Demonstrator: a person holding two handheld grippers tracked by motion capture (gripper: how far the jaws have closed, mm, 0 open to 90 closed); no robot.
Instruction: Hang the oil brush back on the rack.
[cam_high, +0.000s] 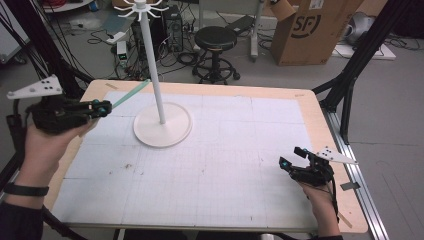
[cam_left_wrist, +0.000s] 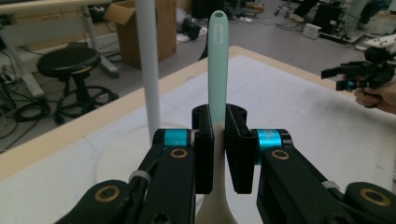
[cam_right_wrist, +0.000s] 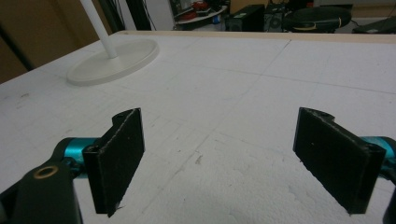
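My left gripper (cam_high: 102, 109) is raised over the table's left edge and is shut on a utensil (cam_high: 131, 94) with a mint-green handle. In the left gripper view the pads (cam_left_wrist: 204, 149) clamp its pale neck, and the green handle (cam_left_wrist: 218, 56) sticks forward with a hole at its tip. Its pale head is cut off at the bottom of that view. It points toward a white stand whose pole (cam_high: 152, 65) rises from a round base (cam_high: 162, 125) and ends in hooks (cam_high: 141, 8). My right gripper (cam_high: 292, 157) rests open near the table's right front, with bare board between its jaws (cam_right_wrist: 219, 158).
The table carries a white gridded board (cam_high: 225, 150) inside a wooden rim (cam_high: 320, 125). Behind the table stand a black stool (cam_high: 215, 40) and a cardboard box (cam_high: 312, 30). Black frame legs (cam_high: 360, 60) flank both sides, and cables lie on the floor.
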